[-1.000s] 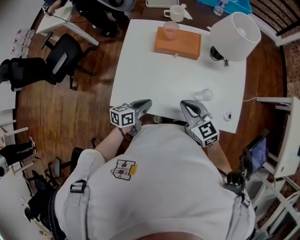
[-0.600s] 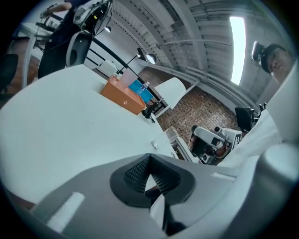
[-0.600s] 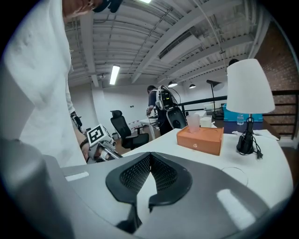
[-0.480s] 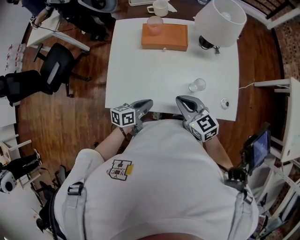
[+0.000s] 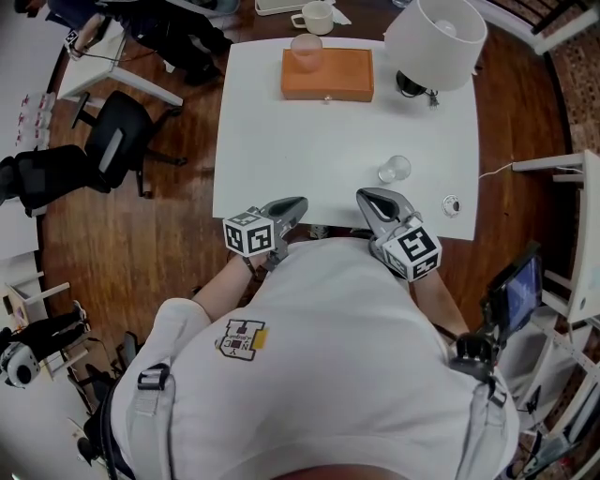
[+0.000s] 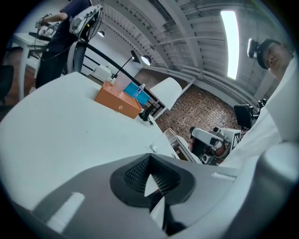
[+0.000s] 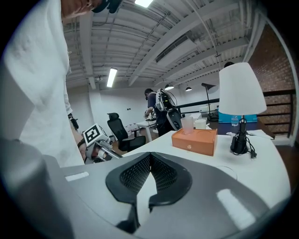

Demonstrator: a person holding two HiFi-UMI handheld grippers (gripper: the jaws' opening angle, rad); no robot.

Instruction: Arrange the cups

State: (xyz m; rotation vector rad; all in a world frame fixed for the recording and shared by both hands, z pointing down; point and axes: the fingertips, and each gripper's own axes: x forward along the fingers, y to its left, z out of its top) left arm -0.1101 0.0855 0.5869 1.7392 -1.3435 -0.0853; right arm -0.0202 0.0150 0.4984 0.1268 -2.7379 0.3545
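Note:
A clear glass cup [image 5: 395, 170] stands on the white table [image 5: 309, 141], right of centre. A pink translucent cup [image 5: 307, 52] sits on top of an orange box [image 5: 327, 75] at the table's far side. A white mug [image 5: 317, 17] stands on another surface beyond it. My left gripper [image 5: 296, 202] and right gripper [image 5: 366, 196] hover at the table's near edge, both shut and empty. The left gripper view shows its shut jaws [image 6: 149, 158], the clear cup [image 6: 153, 147] just past them and the orange box [image 6: 118, 102] further off. The right gripper [image 7: 149, 156] faces the box [image 7: 195, 141] and the pink cup [image 7: 187, 125].
A white-shaded lamp [image 5: 437, 42] on a black base stands at the far right corner. A small round object [image 5: 451, 205] lies near the table's front right edge. Office chairs [image 5: 122, 131] stand on the wooden floor to the left. A person [image 7: 156, 112] works at a desk in the background.
The head view has shifted, so the table sits a little further left and higher in the picture. Both grippers stay shut at the near edge; the left has drifted slightly.

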